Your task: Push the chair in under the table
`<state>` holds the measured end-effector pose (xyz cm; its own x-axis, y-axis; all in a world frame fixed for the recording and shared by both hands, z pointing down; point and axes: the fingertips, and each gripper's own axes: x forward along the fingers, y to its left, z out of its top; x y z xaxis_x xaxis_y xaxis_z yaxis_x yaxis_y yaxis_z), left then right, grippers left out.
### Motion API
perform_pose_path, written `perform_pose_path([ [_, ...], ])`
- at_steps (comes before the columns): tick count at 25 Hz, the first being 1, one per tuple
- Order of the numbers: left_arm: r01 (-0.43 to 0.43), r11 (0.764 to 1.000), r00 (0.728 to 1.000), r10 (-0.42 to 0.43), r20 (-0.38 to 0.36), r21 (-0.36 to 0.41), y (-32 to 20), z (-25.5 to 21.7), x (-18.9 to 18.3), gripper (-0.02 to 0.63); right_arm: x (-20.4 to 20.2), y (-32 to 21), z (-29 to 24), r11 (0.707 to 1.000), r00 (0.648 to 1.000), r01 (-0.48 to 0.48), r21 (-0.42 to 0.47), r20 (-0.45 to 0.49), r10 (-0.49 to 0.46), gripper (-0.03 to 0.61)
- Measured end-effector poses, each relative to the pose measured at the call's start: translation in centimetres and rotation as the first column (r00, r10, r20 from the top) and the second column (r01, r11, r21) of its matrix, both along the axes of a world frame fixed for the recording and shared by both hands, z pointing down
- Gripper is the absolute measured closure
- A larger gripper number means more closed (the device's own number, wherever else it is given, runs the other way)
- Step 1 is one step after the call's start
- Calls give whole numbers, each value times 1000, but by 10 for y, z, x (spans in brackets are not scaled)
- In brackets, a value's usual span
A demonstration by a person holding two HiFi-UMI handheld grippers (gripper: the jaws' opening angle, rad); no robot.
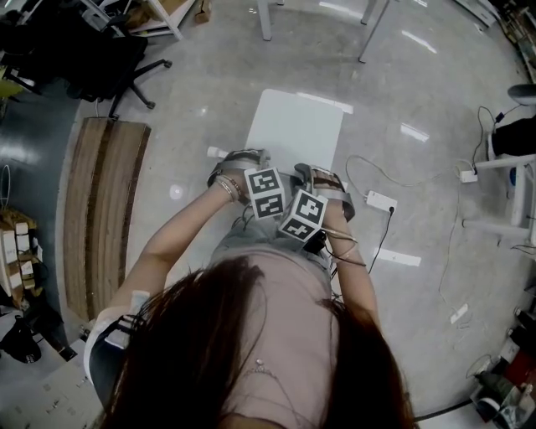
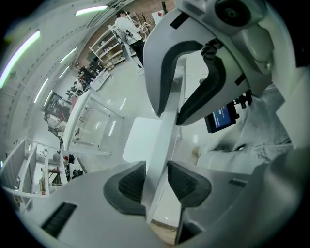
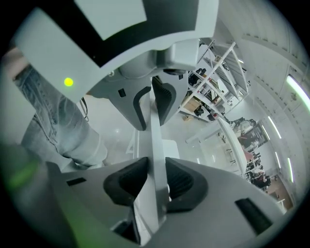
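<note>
A glossy grey floor (image 1: 209, 67) fills the downward head view. At centre stands the white chair (image 1: 295, 130), its smooth flat seat facing white table legs (image 1: 265, 21) at the top edge and well apart from them, so the push looks not yet done. Both tools meet the thin, hard chair back (image 2: 167, 121), probably to steer it evenly. The right tool (image 3: 156, 181) presses its ribbed dark pads on the panel; the left tool (image 2: 156, 181) straddles it loosely, jaws slightly apart.
</note>
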<state>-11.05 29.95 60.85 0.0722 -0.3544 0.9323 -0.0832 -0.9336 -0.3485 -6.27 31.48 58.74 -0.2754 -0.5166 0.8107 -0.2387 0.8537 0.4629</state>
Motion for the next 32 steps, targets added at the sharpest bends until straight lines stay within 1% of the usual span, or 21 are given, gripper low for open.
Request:
perform_pose_path([
  [8,12,1000,1000,-12,-9,4,-12,0,1,471,0,-12,0,1000,1000,-3,7,13,3,459],
  [15,10,1000,1000,-10,-6,-5,-28,3,5,469,3,-28,2,1000,1000,-1,17,4,1,456],
  [22,30,1000,1000,-30,-9,-2,-51,1,14,466,12,-51,0,1000,1000,7,24,11,-8,454],
  [32,75,997,997,-75,-35,-1,-91,2,17,456,15,-91,1,1000,999,-14,10,36,14,453],
])
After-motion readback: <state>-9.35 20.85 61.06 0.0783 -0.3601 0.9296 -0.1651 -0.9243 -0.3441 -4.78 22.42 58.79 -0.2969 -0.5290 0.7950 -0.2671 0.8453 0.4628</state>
